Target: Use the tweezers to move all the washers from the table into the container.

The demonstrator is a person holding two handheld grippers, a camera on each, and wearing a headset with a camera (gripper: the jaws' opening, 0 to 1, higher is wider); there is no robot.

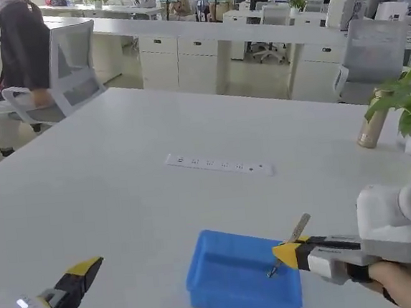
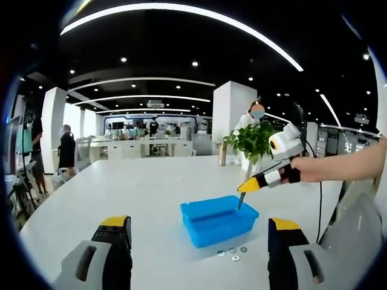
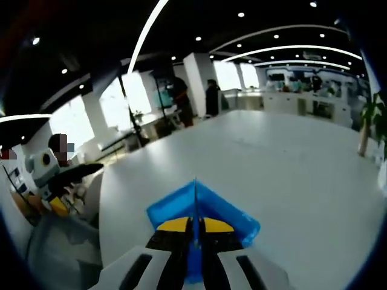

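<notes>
The blue container [image 1: 230,271] sits on the white table near its front edge. My right gripper [image 1: 285,255] is shut on the metal tweezers [image 1: 295,229], whose tip points down inside the container's right side. Whether the tip holds a washer is too small to tell. In the left gripper view, several small washers [image 2: 233,252] lie on the table just in front of the blue container [image 2: 217,220]. My left gripper [image 2: 199,226] stands open and holds nothing, low at the left of the container [image 1: 140,295]. The right gripper view looks along the tweezers [image 3: 195,202] over the container [image 3: 172,208].
A white power strip [image 1: 219,164] lies mid-table. A potted plant [image 1: 406,104] and a tan bottle [image 1: 371,129] stand at the right edge. Office chairs [image 1: 65,69] and seated people are beyond the far edge.
</notes>
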